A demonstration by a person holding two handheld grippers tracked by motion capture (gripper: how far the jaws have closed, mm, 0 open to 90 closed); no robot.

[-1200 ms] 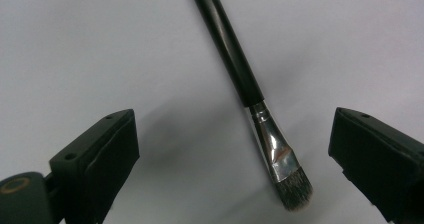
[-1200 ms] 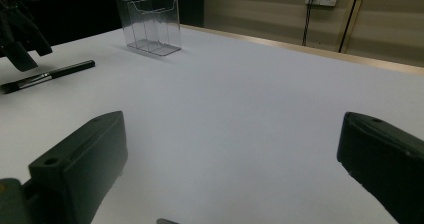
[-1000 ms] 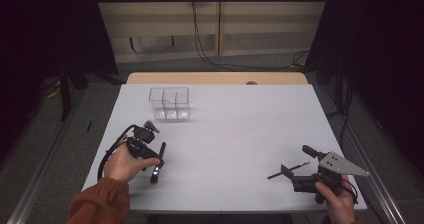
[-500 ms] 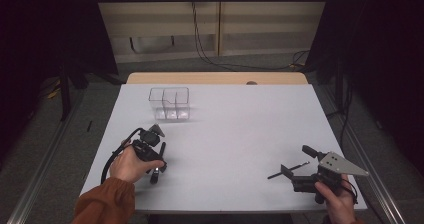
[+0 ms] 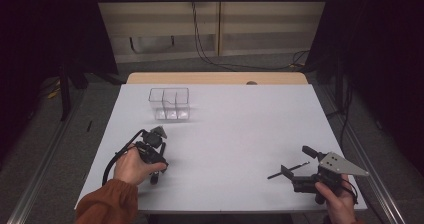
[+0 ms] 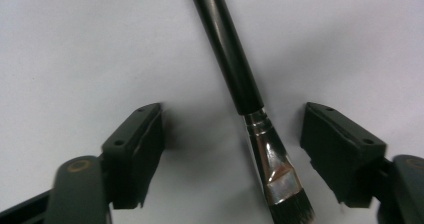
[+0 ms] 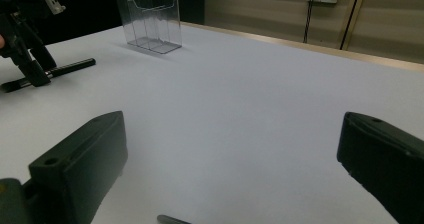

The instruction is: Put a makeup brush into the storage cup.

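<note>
White bench (image 5: 240, 129), clear divided box (image 5: 169, 104) at far left. Left gripper (image 6: 232, 149) over paintbrush (image 6: 235, 79), jaws just closing, pads not yet touching: grasp step. Next: squeeze on handle, lift. Right gripper (image 7: 230, 149) open, idle.

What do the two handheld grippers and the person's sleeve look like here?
Both grippers are black. The left gripper trails a black cable that loops beside the hand, and an orange-brown sleeve covers that forearm. The right gripper carries a grey three-cornered plate on top.
</note>
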